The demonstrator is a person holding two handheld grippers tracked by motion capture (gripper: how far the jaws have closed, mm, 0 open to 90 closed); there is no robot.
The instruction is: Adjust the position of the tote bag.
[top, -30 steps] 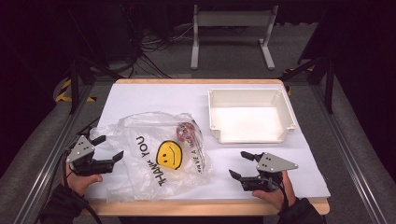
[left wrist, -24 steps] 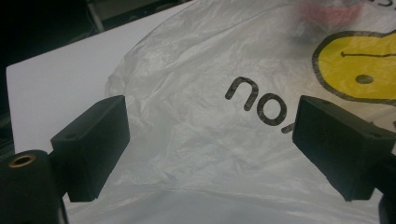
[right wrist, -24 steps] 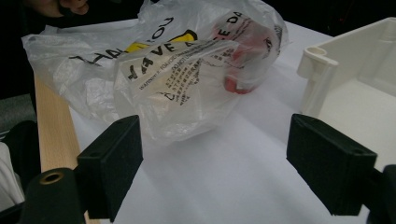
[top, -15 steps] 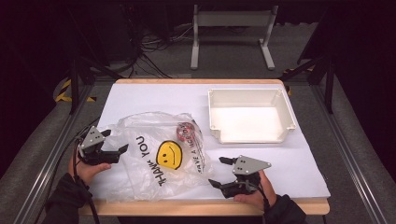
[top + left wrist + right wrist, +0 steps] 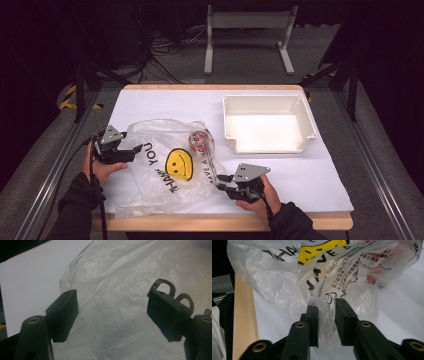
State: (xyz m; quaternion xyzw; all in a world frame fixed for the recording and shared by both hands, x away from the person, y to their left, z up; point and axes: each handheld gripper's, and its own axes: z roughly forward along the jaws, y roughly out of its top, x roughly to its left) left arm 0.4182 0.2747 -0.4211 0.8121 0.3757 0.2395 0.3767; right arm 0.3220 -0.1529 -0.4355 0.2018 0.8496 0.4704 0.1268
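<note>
Thin, crinkled clear plastic makes up the bag (image 5: 167, 167), which lies flat on the white table cover (image 5: 165, 102) at the near left of the table, printed with a yellow smiley face (image 5: 179, 163) and black lettering. A red and white item (image 5: 201, 141) shows through the film near the bag's far right corner; what it is cannot be told.

Right gripper (image 5: 223, 181): held in the person's right hand (image 5: 262, 197) at the bag's near right edge. In the right gripper view the jaws stand narrow, with a bunched fold of the bag (image 5: 325, 315) between them. They have just been closing. A small gap remains beside the fold on one side, so a firm pinch cannot be confirmed; the film is at least in contact with the pads.

Left gripper (image 5: 135, 150): held in the person's left hand (image 5: 102, 167) at the bag's left edge, pointing across it. In the left gripper view the jaws are wide apart, having just closed a little, and hang over the film (image 5: 112, 302) without clamping it. One pad (image 5: 63, 315) sits over the bag's edge, the other over black printed lettering (image 5: 172, 293).

A white tray (image 5: 268, 123) stands on the cover at the far right, well apart from the bag. The wooden table edge (image 5: 220, 221) runs along the near side, just beside the right hand.
</note>
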